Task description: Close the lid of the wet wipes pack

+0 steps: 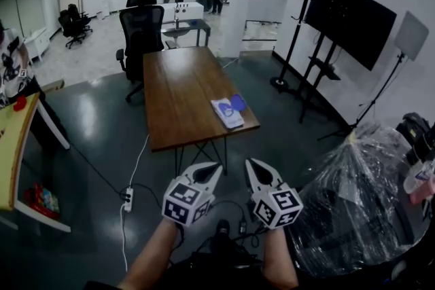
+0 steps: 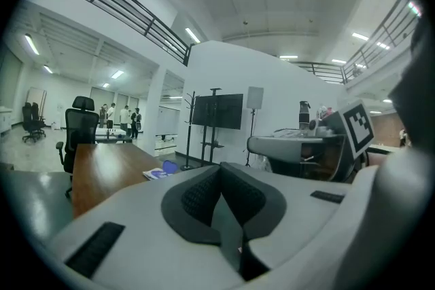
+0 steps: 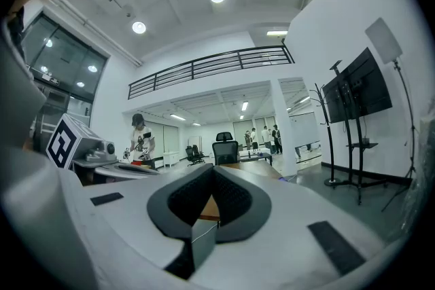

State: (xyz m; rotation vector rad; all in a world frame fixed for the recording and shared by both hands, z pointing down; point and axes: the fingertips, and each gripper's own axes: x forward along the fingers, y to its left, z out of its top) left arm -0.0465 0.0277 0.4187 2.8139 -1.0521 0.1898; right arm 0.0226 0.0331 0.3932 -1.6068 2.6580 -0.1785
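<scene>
Held low, well short of the table (image 1: 178, 88): left gripper (image 1: 212, 169) and right gripper (image 1: 253, 167), jaws together, nothing between. Near the table's front right corner, wipes pack (image 1: 225, 114) (blue lid (image 1: 238, 102) open).

Wooden table (image 1: 180, 95), glossy floor (image 1: 102, 125), crinkled clear plastic wrap (image 1: 360, 193)
</scene>
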